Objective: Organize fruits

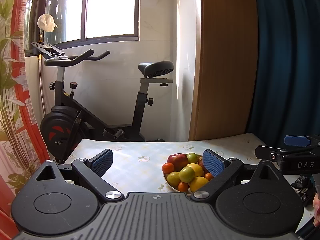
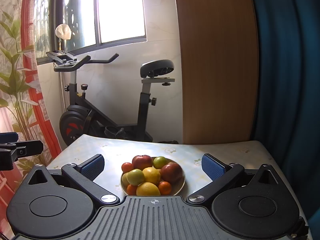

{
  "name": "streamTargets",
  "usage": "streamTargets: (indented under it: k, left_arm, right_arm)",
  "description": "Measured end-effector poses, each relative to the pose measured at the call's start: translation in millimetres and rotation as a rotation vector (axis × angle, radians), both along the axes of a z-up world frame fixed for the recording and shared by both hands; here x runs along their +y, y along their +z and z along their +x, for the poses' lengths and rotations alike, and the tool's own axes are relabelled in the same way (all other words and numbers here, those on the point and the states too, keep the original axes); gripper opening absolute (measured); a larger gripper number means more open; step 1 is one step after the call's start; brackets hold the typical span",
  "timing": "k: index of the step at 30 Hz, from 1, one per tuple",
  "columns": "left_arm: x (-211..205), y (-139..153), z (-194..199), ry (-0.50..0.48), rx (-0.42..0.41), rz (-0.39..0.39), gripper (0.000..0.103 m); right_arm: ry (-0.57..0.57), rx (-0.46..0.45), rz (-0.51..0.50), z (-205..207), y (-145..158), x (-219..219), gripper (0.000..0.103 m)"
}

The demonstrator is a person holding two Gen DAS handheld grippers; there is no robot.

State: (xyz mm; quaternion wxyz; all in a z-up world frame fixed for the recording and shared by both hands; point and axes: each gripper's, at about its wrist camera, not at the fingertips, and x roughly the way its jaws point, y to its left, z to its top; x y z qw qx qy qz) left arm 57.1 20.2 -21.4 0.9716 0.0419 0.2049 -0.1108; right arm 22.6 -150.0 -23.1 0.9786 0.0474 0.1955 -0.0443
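Observation:
A shallow bowl [image 2: 180, 186] heaped with fruit stands on the floral-cloth table [image 2: 140, 150]. It holds red apples [image 2: 171, 172], green fruits [image 2: 135, 177], yellow lemons [image 2: 148, 189] and small oranges [image 2: 127, 167]. My right gripper [image 2: 153, 167] is open, held above the table with the bowl between and just beyond its fingers. My left gripper [image 1: 158, 163] is open too, with the bowl [image 1: 170, 184] to its right, partly behind the right blue pad [image 1: 213, 165]. The right gripper's body [image 1: 290, 156] shows at the left wrist view's right edge.
An exercise bike [image 1: 80, 108] stands beyond the table's far edge, under a window. A wooden panel [image 2: 216, 60] and blue curtain [image 2: 290, 80] rise behind the table on the right. A black patterned glove [image 1: 302, 186] lies at the table's right edge, near a hand [image 1: 317, 210].

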Motion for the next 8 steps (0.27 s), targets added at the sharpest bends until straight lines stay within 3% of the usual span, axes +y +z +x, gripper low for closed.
streamTargets:
  k: [8]
  left_arm:
    - [0.2,-0.8,0.3,-0.005,0.002,-0.007,0.098]
  right_arm:
    - [0.002,0.001,-0.001,0.6,-0.4,0.1,0.103]
